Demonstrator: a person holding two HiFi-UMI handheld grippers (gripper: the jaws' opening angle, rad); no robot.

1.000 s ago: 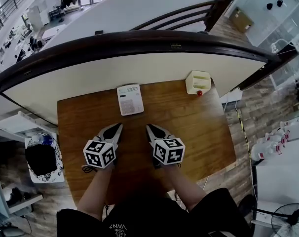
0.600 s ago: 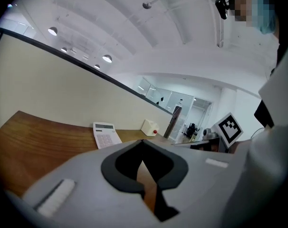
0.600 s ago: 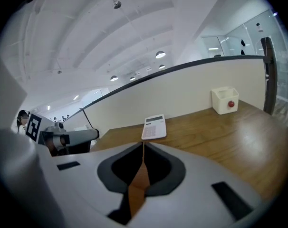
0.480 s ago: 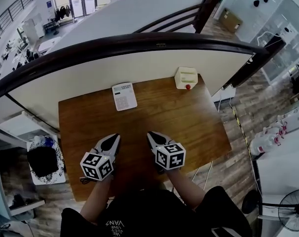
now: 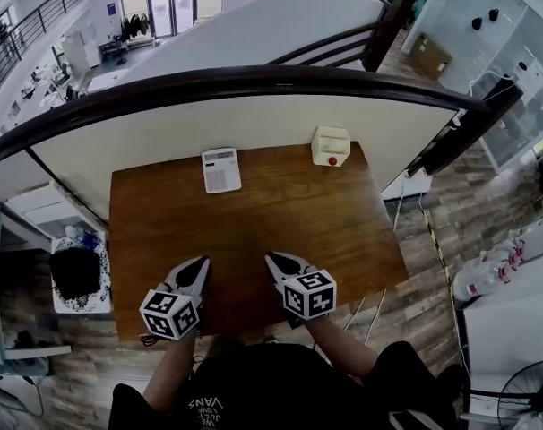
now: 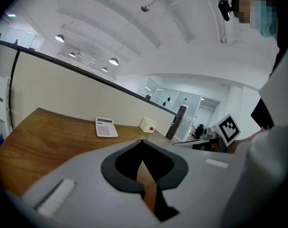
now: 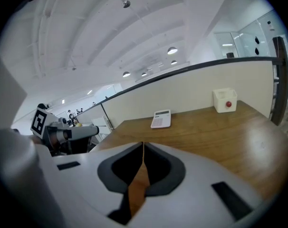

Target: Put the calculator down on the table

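Note:
A white calculator (image 5: 221, 169) lies flat at the far edge of the brown wooden table (image 5: 280, 222), close to the cream partition wall; it also shows small and distant as the calculator (image 6: 106, 127) in the left gripper view and the calculator (image 7: 161, 118) in the right gripper view. My left gripper (image 5: 202, 262) and right gripper (image 5: 269, 258) hover side by side over the near edge of the table, far from the calculator. Both are shut with nothing between their jaws. The left gripper (image 6: 143, 141) and right gripper (image 7: 143, 144) tips meet in their own views.
A small white box with a red button (image 5: 331, 145) stands at the table's far right. A cream partition with a dark curved rail (image 5: 254, 83) runs behind the table. A trolley with a black bag (image 5: 74, 276) stands left of the table; a person's torso is below.
Both grippers have drawn back from the calculator toward the table's near edge. The view has pulled away, so the calculator and box look smaller and farther. The jaws stay closed.

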